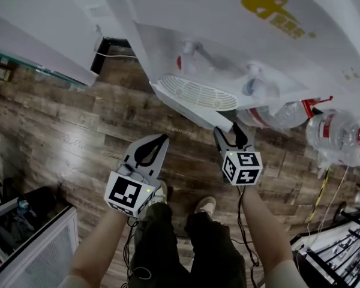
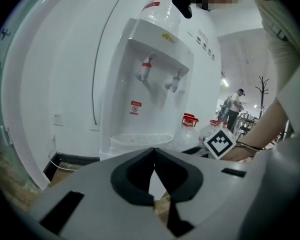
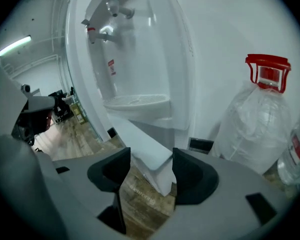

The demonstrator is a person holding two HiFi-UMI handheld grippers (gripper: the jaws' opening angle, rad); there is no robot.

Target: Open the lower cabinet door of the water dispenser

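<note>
The white water dispenser [image 1: 228,41] stands ahead, with its drip tray [image 1: 198,93] and two taps above. Its lower cabinet door [image 1: 195,116] stands ajar, swung out toward me below the tray. My right gripper [image 1: 231,132] is at the door's free edge. In the right gripper view the door edge [image 3: 147,149] lies between the jaws of that gripper [image 3: 150,166], close to the right pad [image 3: 182,171], with floor showing beside the left one. My left gripper [image 1: 164,138] hangs left of the door, tips together on nothing [image 2: 154,151].
Large water bottles with red caps [image 1: 333,134] [image 3: 255,129] stand right of the dispenser. A white wall panel [image 1: 36,35] is at the left, a white box [image 1: 36,251] at the lower left. My shoes [image 1: 205,206] are on the wood floor [image 1: 66,137]. A person [image 2: 234,106] stands far off.
</note>
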